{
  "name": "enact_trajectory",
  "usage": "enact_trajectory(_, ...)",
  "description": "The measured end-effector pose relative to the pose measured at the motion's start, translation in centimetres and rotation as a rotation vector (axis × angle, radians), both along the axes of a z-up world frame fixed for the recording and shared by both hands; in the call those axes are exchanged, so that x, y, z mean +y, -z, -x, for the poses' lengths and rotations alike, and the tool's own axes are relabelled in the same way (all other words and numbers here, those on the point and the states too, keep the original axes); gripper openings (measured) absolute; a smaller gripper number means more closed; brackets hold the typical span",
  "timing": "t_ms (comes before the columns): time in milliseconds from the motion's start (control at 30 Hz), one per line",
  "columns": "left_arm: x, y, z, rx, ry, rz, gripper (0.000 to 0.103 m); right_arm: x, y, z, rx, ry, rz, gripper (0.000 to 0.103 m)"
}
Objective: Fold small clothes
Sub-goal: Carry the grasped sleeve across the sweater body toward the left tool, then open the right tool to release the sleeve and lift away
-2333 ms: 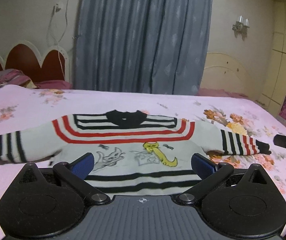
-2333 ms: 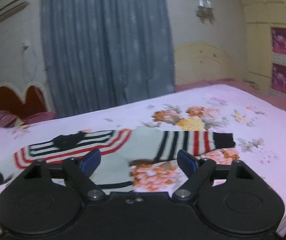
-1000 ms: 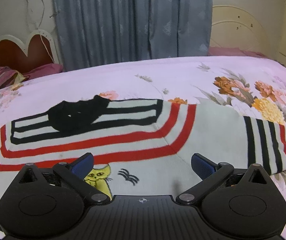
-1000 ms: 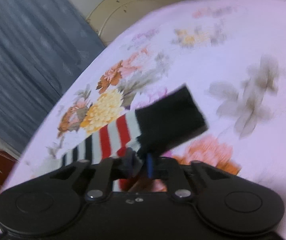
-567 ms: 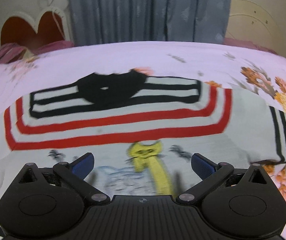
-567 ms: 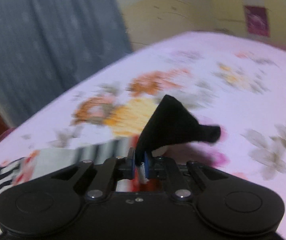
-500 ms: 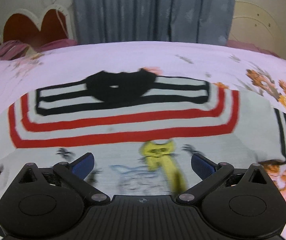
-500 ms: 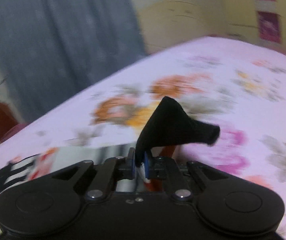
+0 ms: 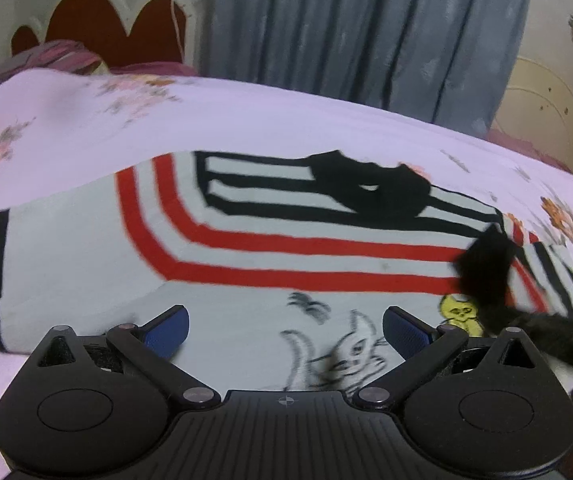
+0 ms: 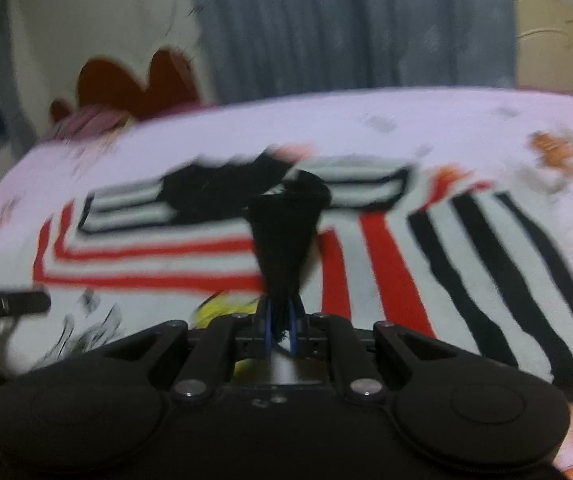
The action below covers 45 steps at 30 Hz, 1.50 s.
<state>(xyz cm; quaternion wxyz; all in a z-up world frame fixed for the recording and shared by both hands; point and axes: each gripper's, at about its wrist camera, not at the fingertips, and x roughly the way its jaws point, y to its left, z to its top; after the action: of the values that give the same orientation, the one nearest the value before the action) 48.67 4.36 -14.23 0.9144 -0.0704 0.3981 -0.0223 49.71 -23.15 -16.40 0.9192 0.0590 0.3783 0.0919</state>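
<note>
Two hand-held grippers work over a white knitted child's sweater with red and black stripes and cartoon cats (image 9: 246,292), which lies spread front-up on a bed with a pink floral sheet (image 9: 86,120). The right hand-held gripper (image 10: 280,330) is clenched, its blue pads pressed together on the black ribbed cuff (image 10: 284,240) of one sleeve. That cuff stands up from the pads above the chest of the sweater, and the striped sleeve (image 10: 486,272) trails off to the right across the body. The left hand-held gripper (image 9: 285,332) is spread wide with nothing between its blue pads (image 9: 168,330); it hovers low over the lower chest, the white cat drawing between its fingers. In the left wrist view the raised black cuff (image 9: 486,268) shows just right of the yellow cat.
</note>
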Motion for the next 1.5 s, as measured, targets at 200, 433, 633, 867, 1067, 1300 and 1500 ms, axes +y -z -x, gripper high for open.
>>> enact_trajectory(200,0.8,0.5,-0.5,-0.005,0.029,0.112,0.092,2.4,0.1,1.0,-0.03,-0.064,0.035,0.041)
enact_trajectory(433,-4.8,2.4,-4.3,0.063,0.175,0.273,0.072,-1.5,-3.0,3.4,-0.121,0.099,-0.019,0.021)
enact_trajectory(633,-9.1,4.3,-7.3,0.09,0.193,0.269,0.034,-7.7,-4.0,5.0,-0.122,0.339,0.003,0.02)
enact_trajectory(867,-8.6,0.8,-7.2,-0.093,0.227,0.198,0.007,-12.8,-3.2,6.4,-0.082,0.524,-0.055,0.02)
enact_trajectory(1067,-2.7,-0.4,-5.7,-0.127,0.16,0.043,0.007,-13.6,-2.9,6.3,-0.079,0.531,-0.093,0.02)
enact_trajectory(1300,-0.3,1.6,-5.0,-0.101,0.067,0.028,0.007,-11.7,-2.0,4.8,-0.034,0.434,-0.096,0.021)
enact_trajectory(1500,-0.3,3.7,-5.2,-0.033,0.113,-0.014,0.008,-10.4,-0.4,3.3,0.064,0.348,-0.074,0.023)
